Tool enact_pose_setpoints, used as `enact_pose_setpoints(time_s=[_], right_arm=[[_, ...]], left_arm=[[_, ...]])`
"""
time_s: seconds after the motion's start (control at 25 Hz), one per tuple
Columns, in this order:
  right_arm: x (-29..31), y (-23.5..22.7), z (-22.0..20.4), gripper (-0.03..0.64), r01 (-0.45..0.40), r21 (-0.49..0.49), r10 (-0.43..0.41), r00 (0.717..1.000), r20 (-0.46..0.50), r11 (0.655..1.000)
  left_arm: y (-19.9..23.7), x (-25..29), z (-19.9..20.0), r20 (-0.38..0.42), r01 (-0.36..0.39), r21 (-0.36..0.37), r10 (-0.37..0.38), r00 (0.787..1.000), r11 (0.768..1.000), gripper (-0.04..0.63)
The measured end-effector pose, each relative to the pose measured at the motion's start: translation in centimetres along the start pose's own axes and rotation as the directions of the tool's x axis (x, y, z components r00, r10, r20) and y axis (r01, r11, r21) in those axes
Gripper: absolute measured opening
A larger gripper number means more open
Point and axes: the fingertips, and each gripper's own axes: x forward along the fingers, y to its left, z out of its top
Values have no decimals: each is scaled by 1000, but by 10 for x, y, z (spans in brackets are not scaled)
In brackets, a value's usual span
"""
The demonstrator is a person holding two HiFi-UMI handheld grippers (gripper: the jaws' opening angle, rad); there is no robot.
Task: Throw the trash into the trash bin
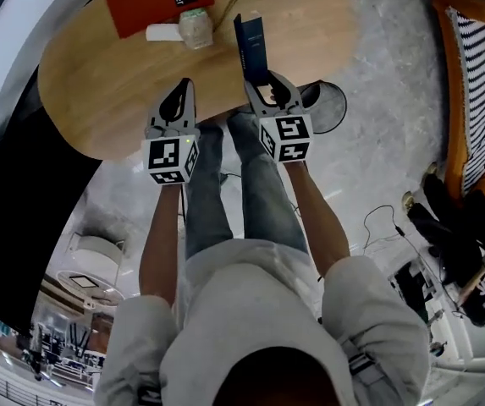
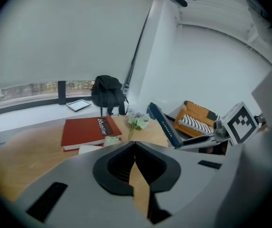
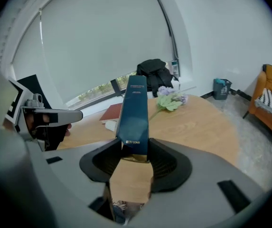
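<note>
Right tongs (image 3: 135, 148) clamp the lower end of a slim dark-blue cardboard carton (image 3: 135, 113) with small white lettering. Its long axis runs straight on from the jaws, its far end raised over the oval wooden worktop (image 1: 98, 83). Left tongs (image 2: 135, 144) are pressed together, empty. Both forearms (image 1: 159, 244) reach forward side by side, tilted downward.
</note>
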Motion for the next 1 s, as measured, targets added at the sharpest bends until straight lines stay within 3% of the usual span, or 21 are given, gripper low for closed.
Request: enact_pose_setpoints(time_s=[0.28, 0.52, 0.6, 0.76, 1.0], right_arm=[[-58, -77, -31, 195, 169, 162, -176, 984, 31, 972], [-111, -135, -65, 195, 277, 284, -296, 955, 26, 918], [-124, -147, -83, 196, 315, 330, -339, 941, 15, 890], [-146, -159, -124, 195, 401, 440, -436, 900, -24, 803], [-176, -180, -184, 196, 467, 548, -502, 859, -95, 694]], left_arm=[[-83, 41, 10, -56, 186, 124, -180, 982, 975, 18], [-160, 67, 8, -121, 316, 196, -297, 947, 928, 18], [-180, 75, 3, -146, 365, 221, -339, 929, 905, 18], [-214, 92, -6, -208, 477, 273, -433, 877, 835, 18], [-265, 104, -27, -275, 568, 305, -500, 821, 765, 18]])
